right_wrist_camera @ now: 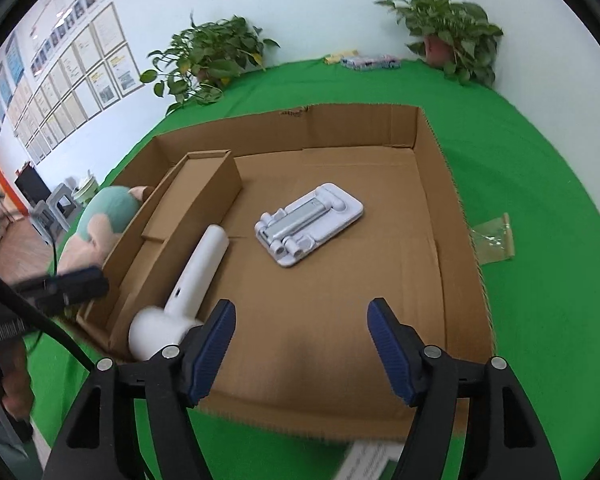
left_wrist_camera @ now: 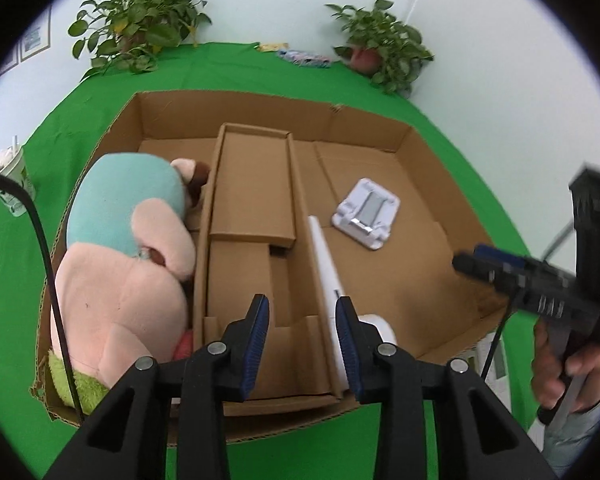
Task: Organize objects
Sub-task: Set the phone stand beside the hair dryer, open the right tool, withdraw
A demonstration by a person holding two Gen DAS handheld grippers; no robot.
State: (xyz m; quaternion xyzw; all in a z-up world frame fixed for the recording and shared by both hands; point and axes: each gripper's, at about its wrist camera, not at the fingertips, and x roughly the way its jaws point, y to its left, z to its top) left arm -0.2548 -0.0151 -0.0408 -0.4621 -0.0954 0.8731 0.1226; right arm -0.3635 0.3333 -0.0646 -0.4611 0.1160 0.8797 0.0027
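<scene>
Bright even indoor light, soft shadows; fisheye warp, edges blurred, dark vignette.

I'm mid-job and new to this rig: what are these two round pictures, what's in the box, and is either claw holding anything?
Each picture comes from a fisheye camera on a hand-held two-finger gripper, looking along its fingers. The left view shows the left gripper open above the cardboard box; the right view shows the right gripper open and empty. Inside the box lie a plush toy on the left, a smaller cardboard insert in the middle, a white handheld device beside it, and a white folding stand. Nothing is held. The box sits on a green cloth.
</scene>
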